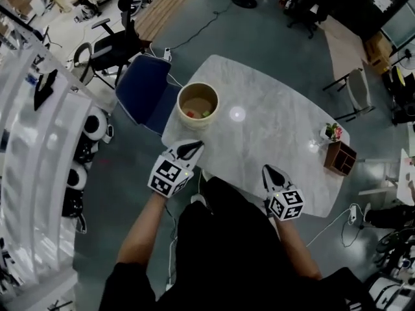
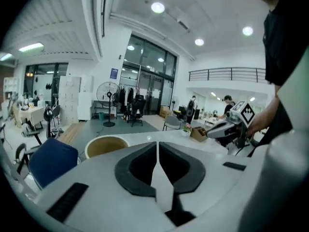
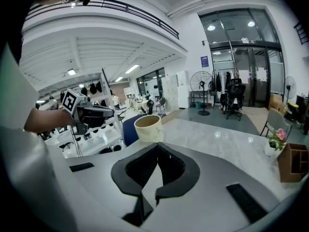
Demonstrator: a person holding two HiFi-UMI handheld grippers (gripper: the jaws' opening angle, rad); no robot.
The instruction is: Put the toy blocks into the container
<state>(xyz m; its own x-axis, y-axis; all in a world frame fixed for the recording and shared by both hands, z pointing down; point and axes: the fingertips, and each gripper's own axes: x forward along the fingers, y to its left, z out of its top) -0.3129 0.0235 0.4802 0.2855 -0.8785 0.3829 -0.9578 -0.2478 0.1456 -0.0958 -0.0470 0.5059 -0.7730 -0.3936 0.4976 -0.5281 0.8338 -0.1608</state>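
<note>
Nearest to me, the person holds both tools out in front of their dark top, over the near edge of the white marble counter (image 1: 259, 135). The left claw (image 1: 188, 149) has its jaws pressed together with nothing between them. The right claw (image 1: 272, 173) is pinched together the same way and is also empty. The two are well apart from each other. Just ahead of the left claw, and ahead and to the left of the right one, the round beige container (image 1: 198, 103) stands upright near the counter's left end. Toy blocks (image 1: 190, 114) lie on its floor, one reddish and one green. Beyond the container, further from the left claw, a blue chair (image 1: 146, 89) is drawn up against the counter. Far off to the right of the right claw, a wooden box (image 1: 340, 157) and a small flower pot (image 1: 332, 133) sit by the counter's right end.
</note>
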